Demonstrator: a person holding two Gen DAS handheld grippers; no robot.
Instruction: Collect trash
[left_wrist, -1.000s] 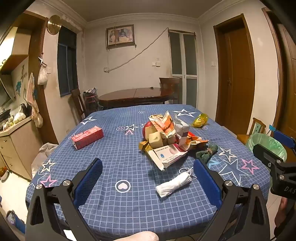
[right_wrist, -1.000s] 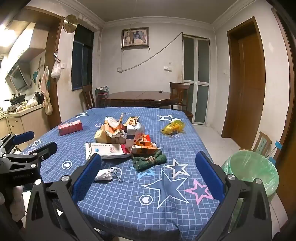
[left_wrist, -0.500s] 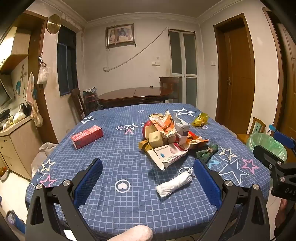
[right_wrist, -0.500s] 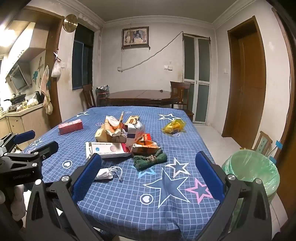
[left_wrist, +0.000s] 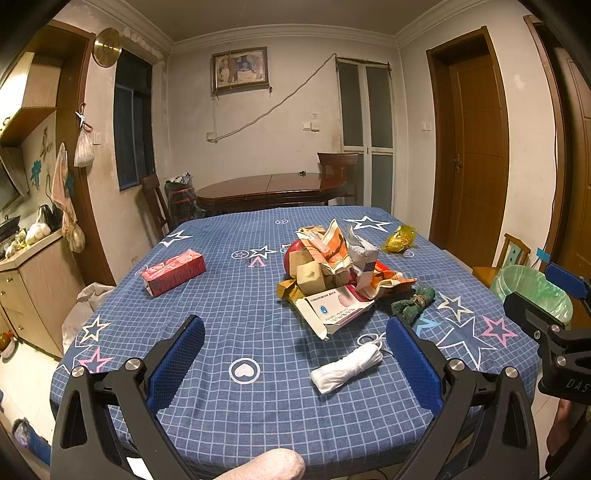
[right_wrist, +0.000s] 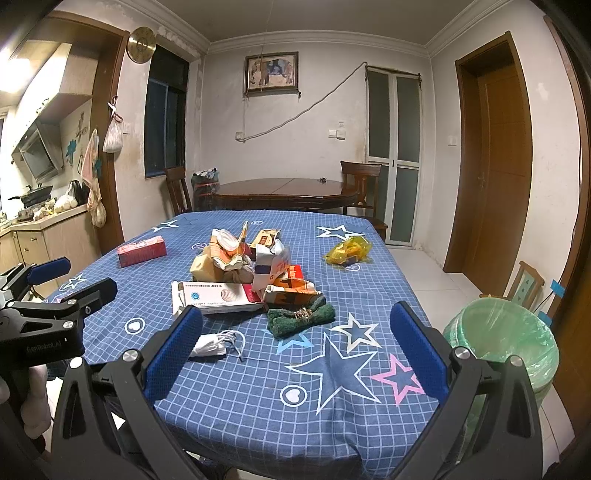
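Several items: all the trash lies on the table (left_wrist: 229, 402), most of it heaped mid-cloth; nothing is held.
Bin (right_wrist: 506, 347): green-lined, on the floor just off the table's right edge, mouth open (the likely drop point).
Heap (left_wrist: 332, 258): crumpled cartons and wrappers leaning on one another; light, springy, likely to topple if one piece is pulled. Best to take a raised paper edge from the top.
White box (right_wrist: 218, 295): flat card, one flap open, at the heap's near side; stiff but crushable. Pinch across a long edge.
Red pack (left_wrist: 173, 271): alone at the far left, well apart from the heap; probably soft-sided. Grip across the narrow width.
Green cloth (right_wrist: 301, 317): soft bundle touching the heap's near right; will sag, so grip its middle.
Yellow bag (right_wrist: 347, 251): thin film, far right; slippery, so bunch it.
Mask (left_wrist: 345, 371): rolled, nearest; very light, with loose ear loops that may snag.
Left gripper (left_wrist: 295, 363): fingers spread wide, empty, above the near edge.
Right gripper (right_wrist: 295, 354): likewise spread, empty.
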